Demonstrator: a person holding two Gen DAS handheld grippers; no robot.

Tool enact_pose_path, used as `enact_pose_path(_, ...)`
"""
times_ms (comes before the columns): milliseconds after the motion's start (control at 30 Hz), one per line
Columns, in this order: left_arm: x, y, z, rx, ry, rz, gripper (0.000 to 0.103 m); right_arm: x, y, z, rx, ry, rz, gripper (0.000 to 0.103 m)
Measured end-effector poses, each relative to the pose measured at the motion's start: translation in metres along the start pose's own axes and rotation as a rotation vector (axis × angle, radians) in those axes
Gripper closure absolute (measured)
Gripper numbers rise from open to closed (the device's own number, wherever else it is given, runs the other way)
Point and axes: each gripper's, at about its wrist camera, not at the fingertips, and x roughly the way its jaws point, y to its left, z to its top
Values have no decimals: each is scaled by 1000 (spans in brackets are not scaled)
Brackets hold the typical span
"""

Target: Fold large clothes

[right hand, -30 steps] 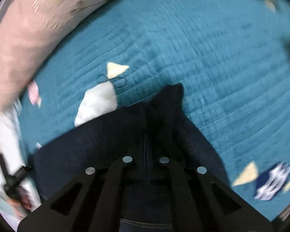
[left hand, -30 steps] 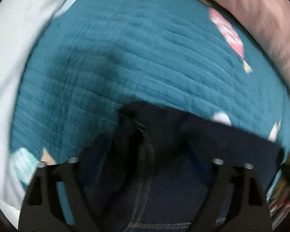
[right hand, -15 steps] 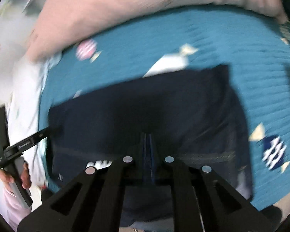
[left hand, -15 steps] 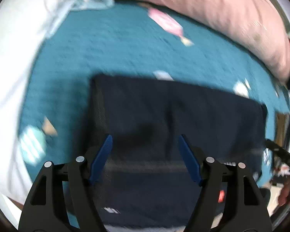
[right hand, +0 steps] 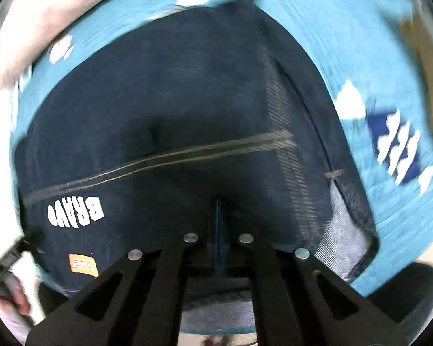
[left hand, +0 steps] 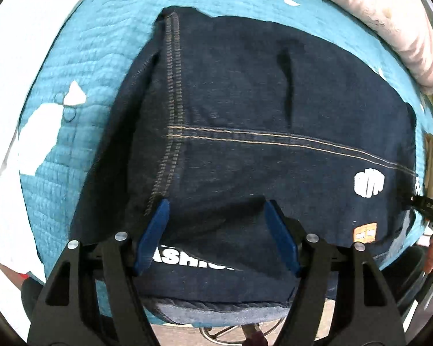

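Note:
A dark blue denim garment lies folded into a rough rectangle on the teal quilt. It has tan stitched seams, white lettering and a small orange tag. My left gripper is open and empty, its blue pads hovering over the garment's near edge. In the right wrist view the same garment shows with white lettering and the orange tag. My right gripper is shut with nothing between its fingers, above the near edge.
A pink pillow or blanket lies along the far side of the bed. White bedding is at the left. The quilt has white and navy printed patches. The bed's near edge and the floor show below.
Both grippers let go of the garment's folded edge and pulled back toward the near side. The left one opened. The garment now lies flat and folded.

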Motion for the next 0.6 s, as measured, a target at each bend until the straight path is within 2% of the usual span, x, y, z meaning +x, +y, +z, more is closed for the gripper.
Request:
enact_pose_path(33,5,0,1,0,0,5,33,5,-7,0,16,1,36,103)
enact_pose_path(67,11,-3,3,4,-3,27,32,8,-8,-1,11,-1,38,103)
enact_pose_path(167,12,-16,5,24,5,134,32,7,3,-4,-14,-14,-28,103)
enact_pose_path(267,9,-13,7,-3,17,114,32,0,3,-2,-9,-13,-29,100)
enact_pose_path(300,6,-11,6,-11,14,105,32,-2,4,-4,-6,-12,-27,96)
enact_pose_path(367,-5,-8,8,-20,8,106,28,-10,1,-8,7,-8,2,62)
enact_pose_path(400,-8,-8,7,-35,10,91,18,-14,-1,-10,23,-14,41,31)
enact_pose_path(433,-10,-8,7,-45,11,84,15,-20,-5,-12,37,-30,65,23)
enact_pose_path(500,-17,-14,5,-47,1,116,15,-32,-11,-16,53,-68,61,22)
enact_pose_path(600,-32,-27,6,-36,-10,82,15,-46,-15,-21,53,-91,70,22)
